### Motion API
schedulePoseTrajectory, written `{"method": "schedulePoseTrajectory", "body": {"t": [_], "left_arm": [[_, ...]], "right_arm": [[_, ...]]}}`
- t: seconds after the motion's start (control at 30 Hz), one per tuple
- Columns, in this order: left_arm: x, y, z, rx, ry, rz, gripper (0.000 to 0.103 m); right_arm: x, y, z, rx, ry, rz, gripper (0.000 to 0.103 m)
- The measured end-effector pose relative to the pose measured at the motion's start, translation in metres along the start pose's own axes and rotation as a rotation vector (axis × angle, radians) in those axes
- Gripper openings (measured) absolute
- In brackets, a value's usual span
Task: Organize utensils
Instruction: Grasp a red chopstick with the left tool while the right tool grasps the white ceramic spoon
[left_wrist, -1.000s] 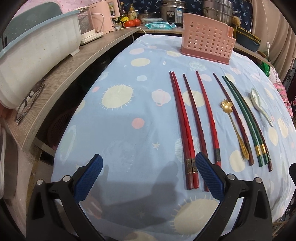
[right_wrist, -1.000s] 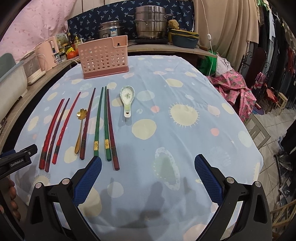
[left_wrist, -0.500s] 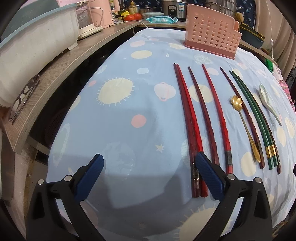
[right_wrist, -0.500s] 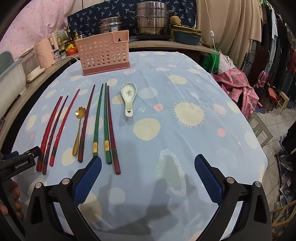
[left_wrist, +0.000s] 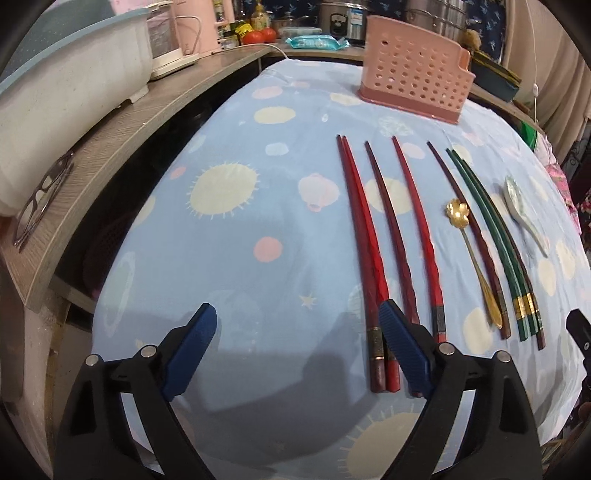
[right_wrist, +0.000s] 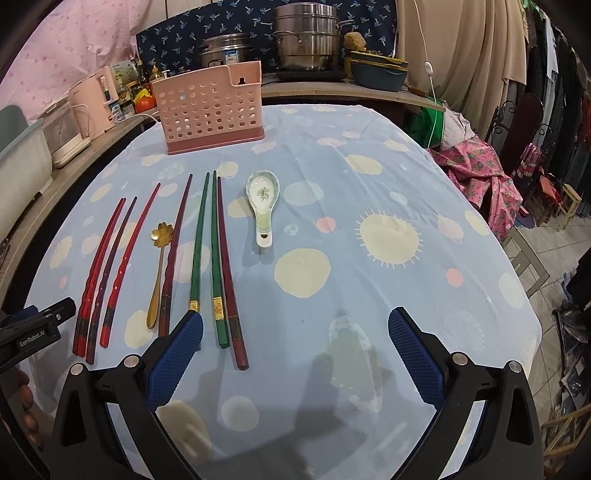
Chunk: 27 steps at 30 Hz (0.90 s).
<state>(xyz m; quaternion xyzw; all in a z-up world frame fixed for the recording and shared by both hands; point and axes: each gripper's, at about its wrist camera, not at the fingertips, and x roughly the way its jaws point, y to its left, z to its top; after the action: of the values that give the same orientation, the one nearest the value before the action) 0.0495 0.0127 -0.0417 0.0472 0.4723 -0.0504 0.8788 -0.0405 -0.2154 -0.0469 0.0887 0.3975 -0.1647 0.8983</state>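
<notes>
Left wrist view: the left gripper (left_wrist: 295, 332) hangs spread and empty over the near edge of the tablecloth (left_wrist: 229, 258), its right pad beside the butts of the red chopsticks (left_wrist: 364, 251), likely lining up a pick. Since a second ago it has edged closer.

Right wrist view: the right gripper (right_wrist: 295, 339), spread and empty, waits near the green chopsticks (right_wrist: 207, 243); the pink holder (right_wrist: 212, 109) stands at the far edge. It has advanced slightly.

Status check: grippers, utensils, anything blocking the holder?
Left gripper and right gripper open, empty. Chopsticks and both spoons flat on the cloth. Pink holder upright behind them, path unobstructed.
</notes>
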Motion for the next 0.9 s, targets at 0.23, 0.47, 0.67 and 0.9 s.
{"method": "schedulePoseTrajectory", "body": {"t": [0.23, 0.47, 0.67, 0.9], "left_arm": [[0.003, 0.001, -0.002, 0.007, 0.002, 0.025, 0.087], [0.005, 0.002, -0.001, 0.005, 0.013, 0.021, 0.086], [0.008, -0.003, -0.002, 0.013, 0.033, -0.019, 0.071], [0.007, -0.003, -0.002, 0.020, 0.025, -0.051, 0.056]], "right_arm": [[0.001, 0.001, 0.000, 0.004, 0.003, 0.003, 0.096], [0.006, -0.001, 0.005, 0.006, -0.001, 0.007, 0.096], [0.017, -0.012, 0.026, 0.048, -0.025, 0.030, 0.091], [0.045, -0.013, 0.056, 0.078, -0.003, 0.112, 0.051]]}}
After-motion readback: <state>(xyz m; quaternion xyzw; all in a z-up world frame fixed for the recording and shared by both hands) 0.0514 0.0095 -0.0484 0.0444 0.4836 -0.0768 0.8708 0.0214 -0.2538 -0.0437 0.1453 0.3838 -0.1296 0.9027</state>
